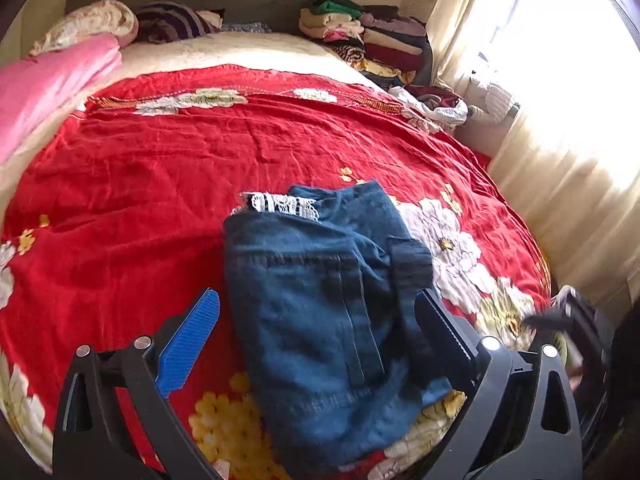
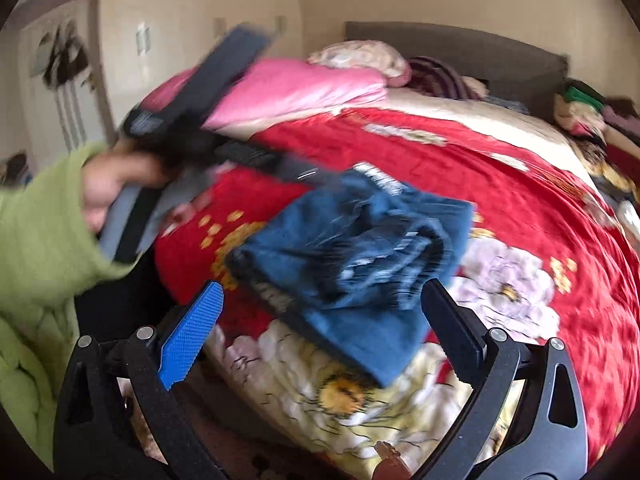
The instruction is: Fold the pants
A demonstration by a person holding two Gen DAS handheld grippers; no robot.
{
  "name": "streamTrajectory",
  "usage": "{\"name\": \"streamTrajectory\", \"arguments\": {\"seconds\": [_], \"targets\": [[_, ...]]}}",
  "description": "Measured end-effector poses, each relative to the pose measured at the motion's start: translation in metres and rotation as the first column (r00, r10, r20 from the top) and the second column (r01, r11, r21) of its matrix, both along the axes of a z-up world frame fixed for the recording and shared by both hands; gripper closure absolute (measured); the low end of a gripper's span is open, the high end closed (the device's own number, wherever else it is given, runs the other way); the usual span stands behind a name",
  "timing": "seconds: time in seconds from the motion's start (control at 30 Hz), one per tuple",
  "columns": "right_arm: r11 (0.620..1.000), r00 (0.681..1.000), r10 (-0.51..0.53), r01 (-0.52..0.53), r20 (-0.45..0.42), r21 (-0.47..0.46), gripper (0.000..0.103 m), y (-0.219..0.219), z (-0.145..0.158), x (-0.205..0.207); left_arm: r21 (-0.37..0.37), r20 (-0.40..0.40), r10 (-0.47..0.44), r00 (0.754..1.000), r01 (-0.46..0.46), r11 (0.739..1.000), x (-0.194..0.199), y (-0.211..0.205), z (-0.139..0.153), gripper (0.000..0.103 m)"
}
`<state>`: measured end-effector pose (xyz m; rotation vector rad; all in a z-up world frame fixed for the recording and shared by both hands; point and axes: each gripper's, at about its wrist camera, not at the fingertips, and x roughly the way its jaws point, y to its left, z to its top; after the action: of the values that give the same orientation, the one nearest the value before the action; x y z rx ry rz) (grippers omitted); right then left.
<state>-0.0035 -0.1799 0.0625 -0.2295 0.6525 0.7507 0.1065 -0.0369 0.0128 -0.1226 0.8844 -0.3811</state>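
Observation:
Blue jeans, folded into a thick bundle with a white lace trim showing at the far end, lie on the red floral bedspread. My left gripper is open wide just above their near end, one finger on each side and neither pad pressing on them. My right gripper is also open and empty, hovering over the near edge of the jeans. In the right wrist view the left gripper is a blurred dark shape held by a hand in a green sleeve. The right gripper shows blurred at the left wrist view's right edge.
A stack of folded clothes stands at the bed's far right corner. A pink quilt and pillows lie along the far left. A sunlit curtain hangs right of the bed. A door is at the left.

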Motion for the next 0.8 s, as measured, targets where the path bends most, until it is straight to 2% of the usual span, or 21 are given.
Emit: {"name": "streamTrajectory", "arguments": {"seconds": [0.03,0.1,0.17,0.2,0.23,0.27,0.33,0.5,0.53,0.57,0.63,0.7,0.8], "targets": [[1.000,1.000,0.025,-0.024,0.009,-0.016,0.009,0.009,-0.001,-0.002,-0.003,-0.004,-0.007,1.000,0.007,1.000,0.005,-0.001,-0.001,0.023],[0.997,0.998,0.067,-0.067,0.015,-0.023,0.010,0.020,-0.002,-0.004,0.000,-0.015,-0.028,0.999,0.028,1.000,0.013,-0.005,-0.003,0.038],[0.993,0.994,0.105,-0.104,0.024,-0.048,0.022,0.032,-0.004,-0.005,0.003,-0.029,-0.054,0.998,0.054,0.999,0.018,-0.010,-0.007,0.046],[0.990,0.992,0.124,-0.123,0.025,-0.065,0.026,0.037,-0.005,-0.004,0.008,-0.035,-0.064,0.997,0.064,0.998,0.021,-0.012,-0.010,0.060],[0.985,0.988,0.150,-0.147,0.030,-0.088,0.035,0.045,-0.007,-0.003,0.023,-0.053,-0.069,0.996,0.071,0.997,0.025,-0.015,-0.016,0.065],[0.981,0.986,0.165,-0.161,0.034,-0.108,0.044,0.051,-0.009,-0.003,0.035,-0.063,-0.069,0.996,0.071,0.997,0.028,-0.017,-0.020,0.065],[0.970,0.979,0.197,-0.187,0.047,-0.158,0.049,0.062,-0.013,-0.001,0.050,-0.074,-0.068,0.995,0.072,0.996,0.033,-0.018,-0.027,0.065],[0.941,0.963,0.253,-0.222,0.093,-0.256,0.052,0.086,-0.022,0.006,0.036,-0.089,-0.059,0.994,0.063,0.997,0.040,-0.016,-0.035,0.065],[0.934,0.961,0.260,-0.224,0.097,-0.279,0.059,0.091,-0.025,0.009,0.033,-0.090,-0.059,0.994,0.062,0.998,0.040,-0.015,-0.035,0.064],[0.929,0.959,0.266,-0.229,0.095,-0.290,0.075,0.093,-0.028,0.010,0.032,-0.091,-0.058,0.994,0.061,0.998,0.041,-0.016,-0.035,0.064],[0.925,0.950,0.309,-0.291,0.037,-0.244,0.099,0.095,-0.031,0.013,0.027,-0.095,-0.055,0.994,0.058,0.998,0.042,-0.015,-0.036,0.064],[0.926,0.942,0.336,-0.331,-0.006,-0.183,0.101,0.089,-0.028,0.008,0.020,-0.093,-0.050,0.994,0.052,0.998,0.042,-0.013,-0.035,0.064],[0.923,0.937,0.349,-0.344,-0.001,-0.170,0.101,0.075,-0.025,-0.007,0.015,-0.091,-0.051,0.995,0.053,0.998,0.042,-0.013,-0.036,0.063]]}}
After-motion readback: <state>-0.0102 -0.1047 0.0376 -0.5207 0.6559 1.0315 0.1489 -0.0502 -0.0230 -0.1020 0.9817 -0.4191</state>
